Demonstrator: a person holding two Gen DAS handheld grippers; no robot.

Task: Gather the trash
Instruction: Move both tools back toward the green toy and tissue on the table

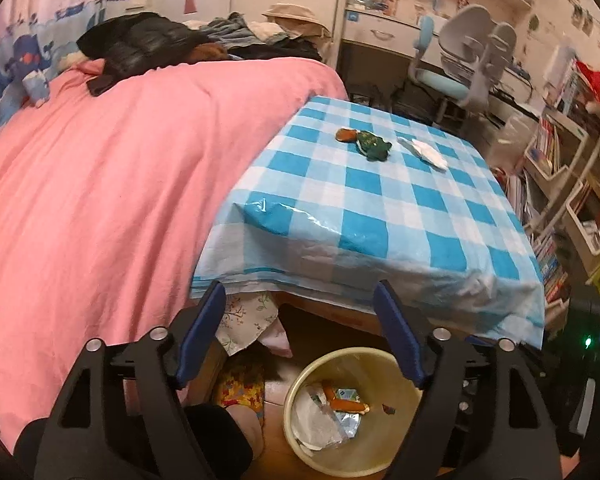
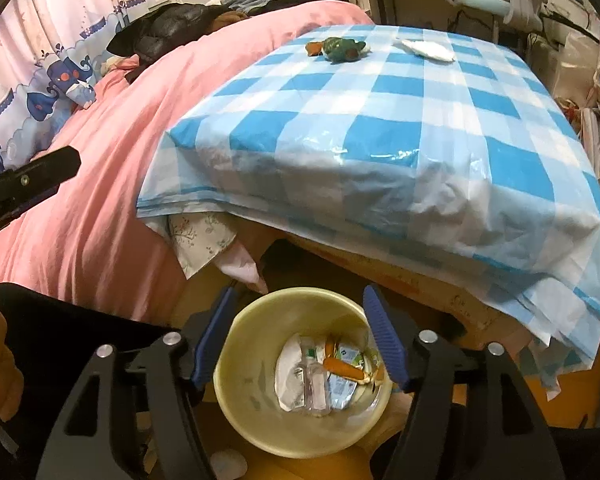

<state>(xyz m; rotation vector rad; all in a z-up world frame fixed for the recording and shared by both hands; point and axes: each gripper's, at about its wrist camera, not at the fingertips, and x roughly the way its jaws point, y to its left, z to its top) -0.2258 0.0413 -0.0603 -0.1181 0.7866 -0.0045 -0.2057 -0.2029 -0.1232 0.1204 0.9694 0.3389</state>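
Cream plastic forms the round bin on the floor below the near edge of the table, and it holds crumpled white paper, an orange wrapper, a silvery blue packet and a small clear bottle. The right gripper hangs right over the bin's mouth with its blue-padded fingers spread wide and nothing between them. The left gripper sits above and to the left of the bin, its fingers also spread wide and empty, pointing at the table edge. A blue and white checked plastic cloth covers the table, hanging over the near side. On its far part lie a green wrapper touching a small orange-brown piece, and just beside them, apart, a flat white tissue. A pink bedspread lies against the table's left side, with dark clothes piled at its far end.
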